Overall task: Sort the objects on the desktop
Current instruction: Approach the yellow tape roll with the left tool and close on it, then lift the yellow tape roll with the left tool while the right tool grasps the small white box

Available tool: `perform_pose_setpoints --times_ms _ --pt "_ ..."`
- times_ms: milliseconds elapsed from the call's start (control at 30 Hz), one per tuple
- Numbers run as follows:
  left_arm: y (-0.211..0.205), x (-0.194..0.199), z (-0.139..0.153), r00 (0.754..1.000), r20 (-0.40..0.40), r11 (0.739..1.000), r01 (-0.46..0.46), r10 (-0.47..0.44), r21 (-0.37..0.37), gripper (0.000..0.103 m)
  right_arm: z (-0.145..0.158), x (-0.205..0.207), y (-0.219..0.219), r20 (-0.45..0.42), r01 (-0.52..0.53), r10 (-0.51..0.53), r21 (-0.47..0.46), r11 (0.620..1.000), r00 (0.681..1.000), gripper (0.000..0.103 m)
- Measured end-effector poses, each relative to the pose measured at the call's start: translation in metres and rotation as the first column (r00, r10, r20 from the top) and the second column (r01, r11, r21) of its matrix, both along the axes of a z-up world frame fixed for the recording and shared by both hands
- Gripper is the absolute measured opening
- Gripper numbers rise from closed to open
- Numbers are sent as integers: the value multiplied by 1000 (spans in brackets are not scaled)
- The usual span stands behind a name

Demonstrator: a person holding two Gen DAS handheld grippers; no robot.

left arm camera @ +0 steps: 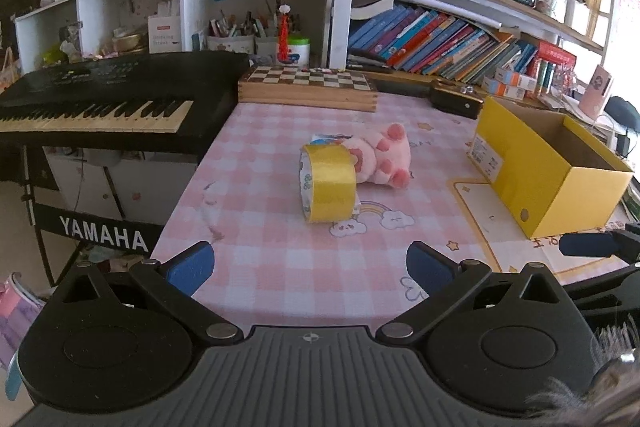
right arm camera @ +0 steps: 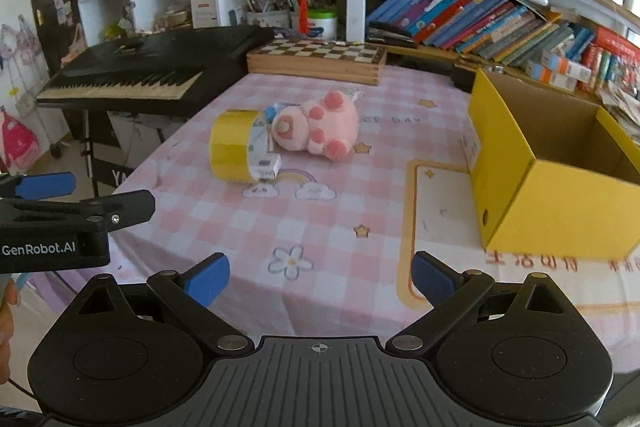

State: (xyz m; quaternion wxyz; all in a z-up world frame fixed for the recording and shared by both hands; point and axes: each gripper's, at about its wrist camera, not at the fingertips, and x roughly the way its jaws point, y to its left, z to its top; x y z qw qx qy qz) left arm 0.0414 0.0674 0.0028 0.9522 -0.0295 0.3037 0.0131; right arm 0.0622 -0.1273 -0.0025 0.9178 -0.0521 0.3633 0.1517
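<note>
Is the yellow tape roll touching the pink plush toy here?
Touching. In the left wrist view the tape roll presses against the plush toy with no tablecloth showing between them; the right wrist view agrees.

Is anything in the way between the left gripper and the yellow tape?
No, nothing visible. The left gripper is open, and only bare pink cloth lies between it and the tape. The pink plush sits behind the tape, touching its far side, not in front.
</note>
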Motion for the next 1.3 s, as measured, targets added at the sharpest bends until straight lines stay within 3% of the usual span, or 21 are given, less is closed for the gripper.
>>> perform_pose_setpoints --times_ms 700,800,867,967,1200,1300 --pt "-19 105 -10 995 -72 997 -72 74 33 102 -17 101 4 -62 -151 150 -6 988 987 99" --pt "-17 125 -18 990 -106 996 -89 88 -2 93 -21 110 4 -70 -174 173 -11 985 982 99" --pt "-17 136 -24 986 -136 995 -95 92 -17 79 -23 116 4 -76 -188 186 -10 982 979 99" --pt "-16 148 -31 982 -163 994 -105 99 -30 70 -25 124 3 -84 -200 199 -3 980 976 99" --pt "-20 166 -43 975 -197 995 -100 98 -5 54 -30 136 4 -105 -251 251 6 968 962 99" --pt "-25 171 -46 976 -208 998 -64 66 13 39 -32 138 6 -112 -275 275 10 961 955 99"
